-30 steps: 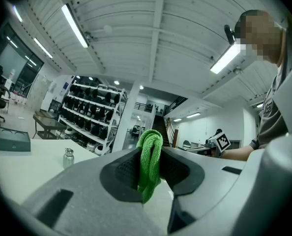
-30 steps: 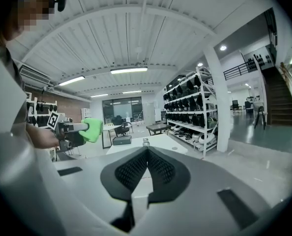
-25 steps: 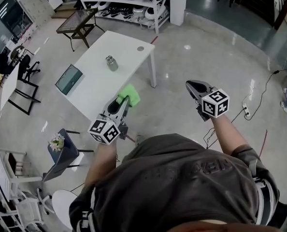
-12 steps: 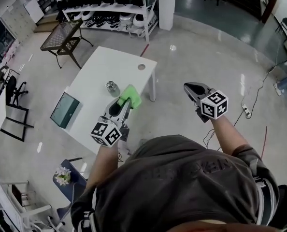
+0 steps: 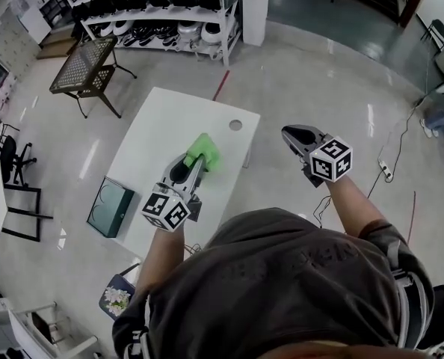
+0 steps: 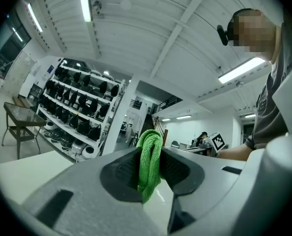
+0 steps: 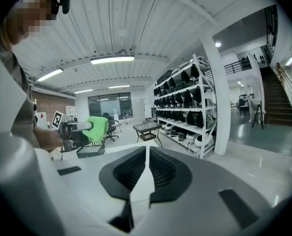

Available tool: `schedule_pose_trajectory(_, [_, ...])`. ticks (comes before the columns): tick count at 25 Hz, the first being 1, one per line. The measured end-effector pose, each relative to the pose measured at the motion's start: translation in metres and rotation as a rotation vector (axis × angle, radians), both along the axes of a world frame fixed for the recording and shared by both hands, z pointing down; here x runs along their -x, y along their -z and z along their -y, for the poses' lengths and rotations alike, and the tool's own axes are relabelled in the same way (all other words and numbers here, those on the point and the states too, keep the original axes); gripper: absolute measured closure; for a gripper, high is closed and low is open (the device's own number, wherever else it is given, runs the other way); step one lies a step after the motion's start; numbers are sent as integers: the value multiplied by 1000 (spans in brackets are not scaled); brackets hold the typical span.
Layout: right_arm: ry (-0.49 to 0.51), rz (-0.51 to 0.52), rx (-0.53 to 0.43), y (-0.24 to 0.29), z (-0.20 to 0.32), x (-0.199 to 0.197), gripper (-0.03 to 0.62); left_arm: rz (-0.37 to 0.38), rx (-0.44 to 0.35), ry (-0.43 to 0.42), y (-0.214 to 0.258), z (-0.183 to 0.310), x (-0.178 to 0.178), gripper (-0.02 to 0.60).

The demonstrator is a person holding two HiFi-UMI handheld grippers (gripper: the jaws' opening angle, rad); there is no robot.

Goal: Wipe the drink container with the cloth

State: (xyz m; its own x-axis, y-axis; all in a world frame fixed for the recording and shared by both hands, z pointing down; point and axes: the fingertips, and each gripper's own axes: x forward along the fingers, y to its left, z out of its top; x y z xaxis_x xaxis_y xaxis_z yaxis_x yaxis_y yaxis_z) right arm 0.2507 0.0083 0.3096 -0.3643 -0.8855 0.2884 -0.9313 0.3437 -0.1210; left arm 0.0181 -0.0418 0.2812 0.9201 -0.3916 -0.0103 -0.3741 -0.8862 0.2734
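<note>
Above the one white desk [image 5: 170, 118], the left tongs [image 5: 194, 161], held level, pinch one green cloth [image 5: 205, 152]. The right tongs [image 5: 289, 133], tipped slightly down, are empty, their jaws almost together and just now opening a crack.

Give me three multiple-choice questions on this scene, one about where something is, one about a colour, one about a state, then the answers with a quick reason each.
1. Where is the dark case? A on the white table; B on the shelving rack; C on the floor under the stairs.
2. What colour is the cloth? A blue; B green; C white.
3. How is the left gripper? A wide open and empty; B shut on a bottle; C shut on the cloth.
Answers: 1 A, the head view shows it at the table's left edge. 2 B, it is bright green in every view. 3 C, the left gripper view shows the cloth pinched between the jaws.
</note>
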Motion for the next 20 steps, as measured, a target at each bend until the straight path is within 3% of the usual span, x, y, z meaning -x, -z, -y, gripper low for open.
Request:
schedule_pose_trajectory(7, [58, 33, 19, -17, 48, -24, 572, 36, 36, 61, -19, 32, -16, 485])
schedule_pose_trajectory(16, [293, 44, -5, -23, 96, -85, 544, 60, 36, 285, -15, 37, -78, 485])
schedule_pose_trajectory(20, [354, 50, -7, -32, 113, -95, 525, 60, 50, 337, -15, 40, -91, 485])
